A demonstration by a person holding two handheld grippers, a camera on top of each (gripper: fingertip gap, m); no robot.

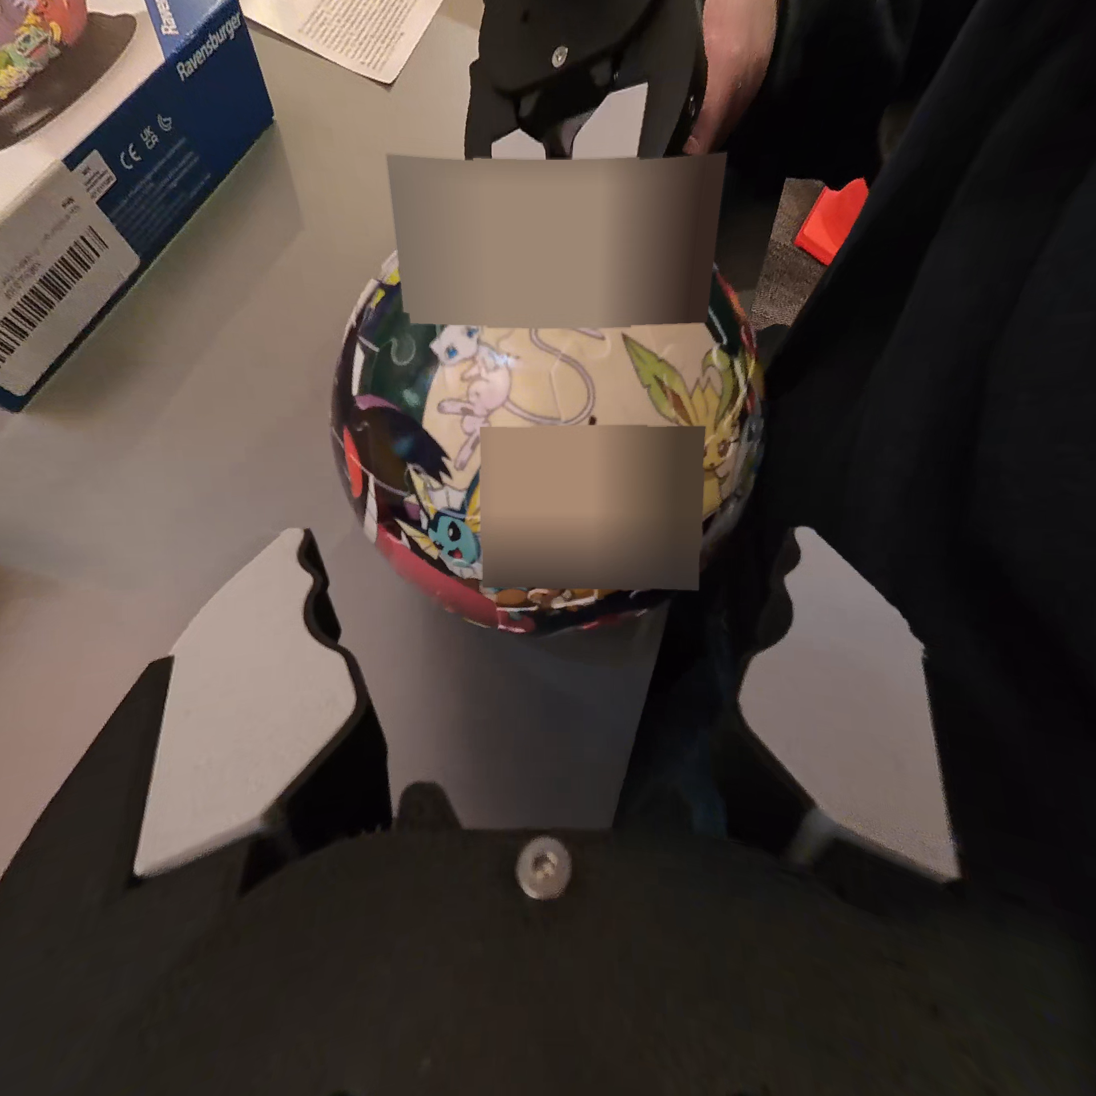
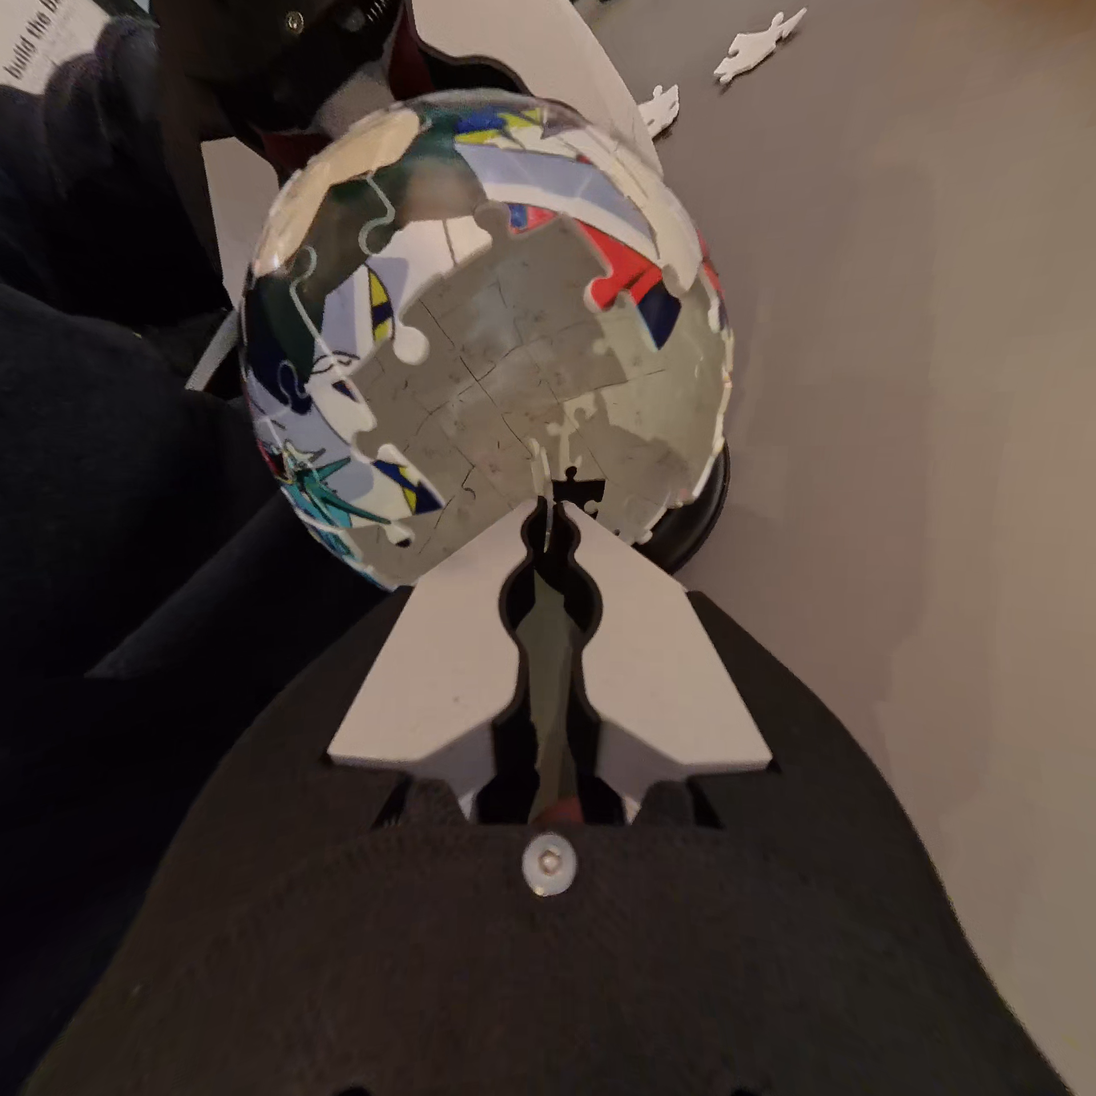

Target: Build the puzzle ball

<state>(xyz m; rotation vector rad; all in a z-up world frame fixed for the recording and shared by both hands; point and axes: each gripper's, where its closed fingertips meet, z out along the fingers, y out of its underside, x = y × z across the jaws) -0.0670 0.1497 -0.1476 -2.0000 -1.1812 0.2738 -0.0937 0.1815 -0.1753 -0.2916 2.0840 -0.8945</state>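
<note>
Jaws wide, your left gripper (image 1: 551, 599) braces the puzzle ball (image 1: 534, 379); your right gripper (image 2: 551, 522), pinching a piece (image 2: 578, 489), feeds the six o'clock gap.

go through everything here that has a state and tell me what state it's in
Puzzle ball: partly built, big gap open.
Left gripper: open, ball just beyond the fingertips.
Right gripper: shut on a puzzle piece.
Loose pieces: lying on the table.
Box: closed.
</note>
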